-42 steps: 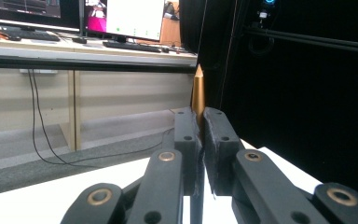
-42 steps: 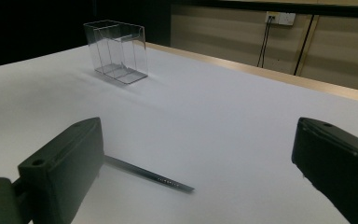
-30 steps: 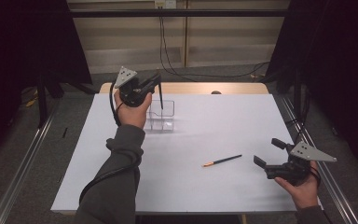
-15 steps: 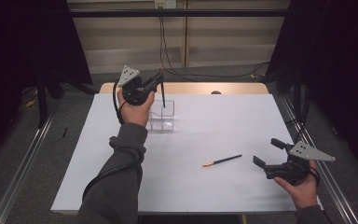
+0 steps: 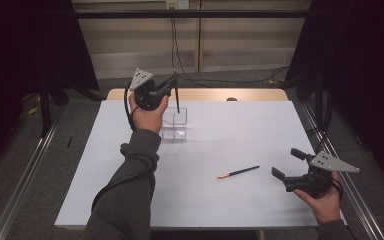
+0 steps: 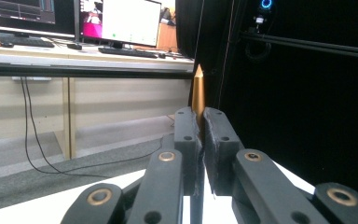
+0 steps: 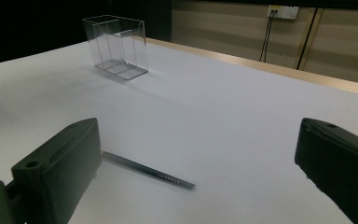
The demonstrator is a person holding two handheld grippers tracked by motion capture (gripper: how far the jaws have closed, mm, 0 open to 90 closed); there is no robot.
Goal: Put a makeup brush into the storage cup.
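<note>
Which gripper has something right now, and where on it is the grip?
The left gripper is shut on a dark pencil near its upper, gold-tipped end, hanging it above the clear plastic box. The right gripper is open and empty.

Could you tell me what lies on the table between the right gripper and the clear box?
In the high view, one pencil lies on the white sheet between the right gripper and the clear box; the rest is bare.

clear box (image 5: 176,124) far-left on table (image 5: 260,120) | pencil (image 5: 238,172) near-right of box
</note>
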